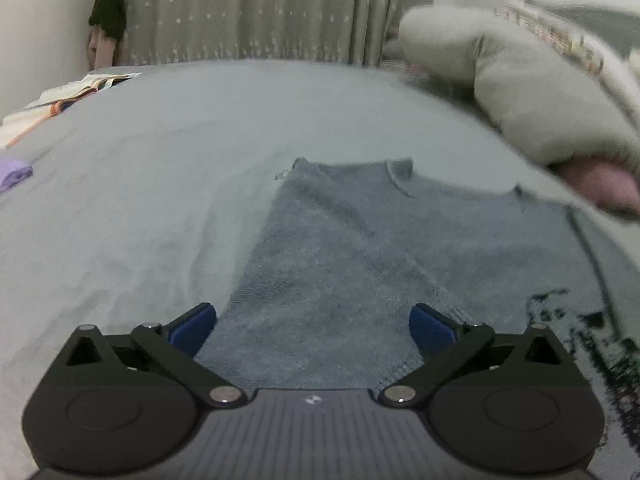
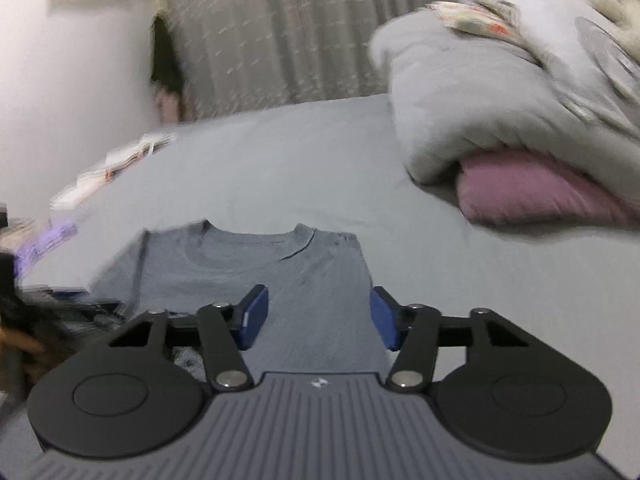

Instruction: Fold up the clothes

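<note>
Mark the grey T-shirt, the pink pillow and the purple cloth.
grey T-shirt (image 2: 280, 264): right wrist view, on the chest below the collar.
pink pillow (image 2: 532, 192): right wrist view, on its exposed front face.
purple cloth (image 1: 14, 172): left wrist view, on its visible corner.

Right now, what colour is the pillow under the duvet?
Pink pillow, tucked under the grey duvet; clearest in the right wrist view.

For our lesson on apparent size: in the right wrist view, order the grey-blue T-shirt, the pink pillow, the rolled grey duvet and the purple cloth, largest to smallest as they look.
1. Rolled grey duvet
2. Grey-blue T-shirt, nearer the camera, so unsure
3. Pink pillow, partly covered
4. Purple cloth, blurred
</note>
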{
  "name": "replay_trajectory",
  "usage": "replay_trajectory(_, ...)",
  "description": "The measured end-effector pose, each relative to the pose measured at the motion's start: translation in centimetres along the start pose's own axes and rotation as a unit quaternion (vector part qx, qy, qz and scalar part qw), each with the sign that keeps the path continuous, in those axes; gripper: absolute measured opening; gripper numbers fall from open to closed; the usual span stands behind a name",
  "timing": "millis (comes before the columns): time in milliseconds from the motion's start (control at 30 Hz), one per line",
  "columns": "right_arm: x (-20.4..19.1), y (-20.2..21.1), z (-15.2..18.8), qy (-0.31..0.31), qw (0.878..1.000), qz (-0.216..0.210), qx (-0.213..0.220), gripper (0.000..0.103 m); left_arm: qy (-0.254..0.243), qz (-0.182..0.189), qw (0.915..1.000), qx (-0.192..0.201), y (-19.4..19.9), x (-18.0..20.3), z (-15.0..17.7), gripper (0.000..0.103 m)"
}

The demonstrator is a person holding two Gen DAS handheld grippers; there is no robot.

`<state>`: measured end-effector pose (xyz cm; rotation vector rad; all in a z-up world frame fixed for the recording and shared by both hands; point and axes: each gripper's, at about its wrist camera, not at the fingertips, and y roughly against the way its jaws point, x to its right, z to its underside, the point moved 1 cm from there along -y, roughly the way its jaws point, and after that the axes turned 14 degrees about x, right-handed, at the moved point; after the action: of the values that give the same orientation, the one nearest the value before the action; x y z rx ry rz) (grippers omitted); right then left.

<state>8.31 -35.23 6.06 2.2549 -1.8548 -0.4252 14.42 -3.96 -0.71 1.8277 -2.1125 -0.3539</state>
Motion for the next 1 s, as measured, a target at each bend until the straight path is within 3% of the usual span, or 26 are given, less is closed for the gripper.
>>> replay_trajectory(167,1.1,-8.1,-0.4,0.073,0.995,-0.014,-0.070,0.055,0.007,0.005,0.9999,0.008,0.2,-0.1,0.3,0.102)
replay_trajectory(233,1.6,-9.6,-0.3,0.068,0.994,-0.020,-0.078,0.050,0.004,0.003,0.9999,0.010,0.2,0.0,0.4,0.102)
replay_trajectory(300,1.7,-10.4,-0.3,0.062,0.995,-0.025,-0.073,0.036,0.004,0.003,0.9999,0.010,0.3,-0.1,0.4,0.102)
replay_trajectory(333,1.7,-10.8,-0.1,0.061,0.995,-0.021,-0.080,0.011,0.004,0.003,0.9999,0.010,0.3,-0.1,0.4,0.102)
replay_trajectory(367,1.7,-11.2,0.1,0.060,0.994,-0.015,-0.089,0.007,0.004,0.003,0.9999,0.010,0.3,-0.1,0.4,0.102)
replay_trajectory(433,1.9,-11.6,0.2,0.053,0.994,-0.004,-0.097,0.006,0.004,0.003,0.9999,0.010,0.4,-0.1,0.5,0.102)
replay_trajectory(1000,5.8,-9.3,0.1,-0.051,0.993,0.098,-0.040,0.005,0.002,0.003,0.9999,0.011,0.6,-0.3,0.6,0.102)
